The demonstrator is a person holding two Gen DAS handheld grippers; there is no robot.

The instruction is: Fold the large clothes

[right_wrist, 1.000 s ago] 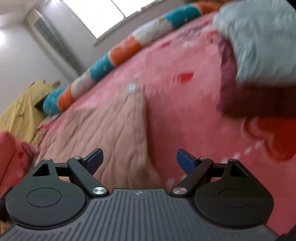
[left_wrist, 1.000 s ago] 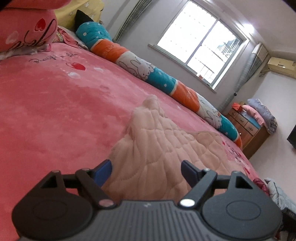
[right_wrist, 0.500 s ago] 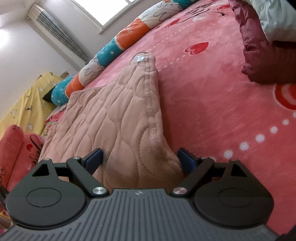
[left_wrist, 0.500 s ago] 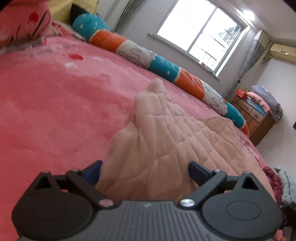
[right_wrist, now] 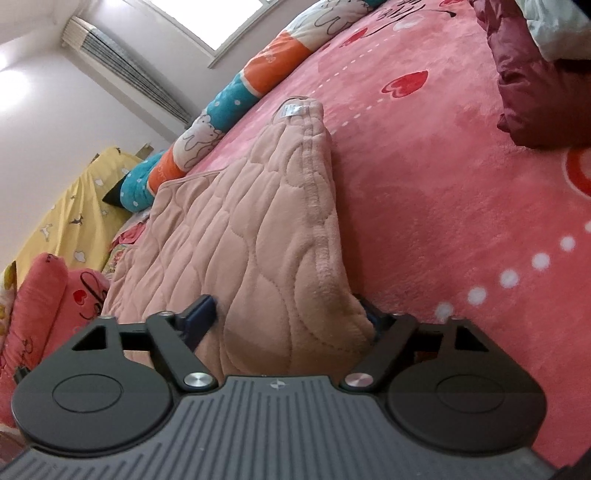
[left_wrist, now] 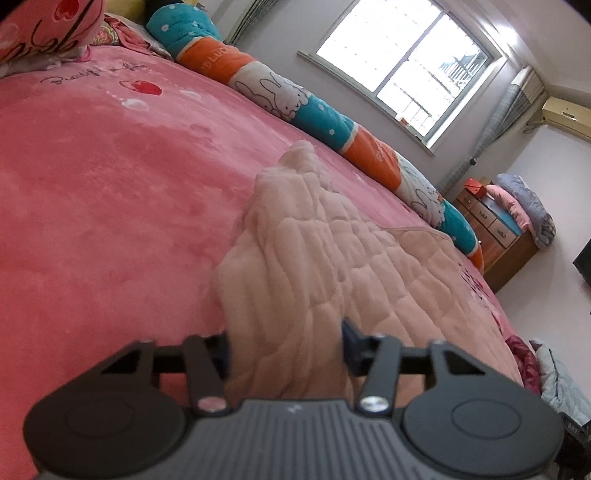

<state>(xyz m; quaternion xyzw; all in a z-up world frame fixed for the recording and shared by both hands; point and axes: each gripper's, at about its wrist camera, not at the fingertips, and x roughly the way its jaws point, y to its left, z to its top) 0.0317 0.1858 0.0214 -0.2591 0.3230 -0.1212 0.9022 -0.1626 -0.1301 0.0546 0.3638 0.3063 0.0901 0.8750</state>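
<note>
A pale pink quilted garment (left_wrist: 332, 258) lies on the pink bed cover (left_wrist: 92, 192). In the left wrist view my left gripper (left_wrist: 284, 343) has its fingers closed in on a bunched fold of the garment's near edge. In the right wrist view the same garment (right_wrist: 240, 229) shows with a stitched hem and a small label at its far end. My right gripper (right_wrist: 291, 317) has its fingers pressed against a thick fold of the near edge. The fingertips on both are partly hidden by fabric.
A long teal, orange and white bolster (left_wrist: 295, 99) lines the far side of the bed. A pink pillow (left_wrist: 44, 29) lies at the head. A dark red and pale bundle (right_wrist: 535, 74) sits at the foot. A wooden dresser (left_wrist: 495, 229) stands beyond the bed.
Both grippers moved forward onto the garment's near edge and their fingers closed from wide open onto folds of fabric.
</note>
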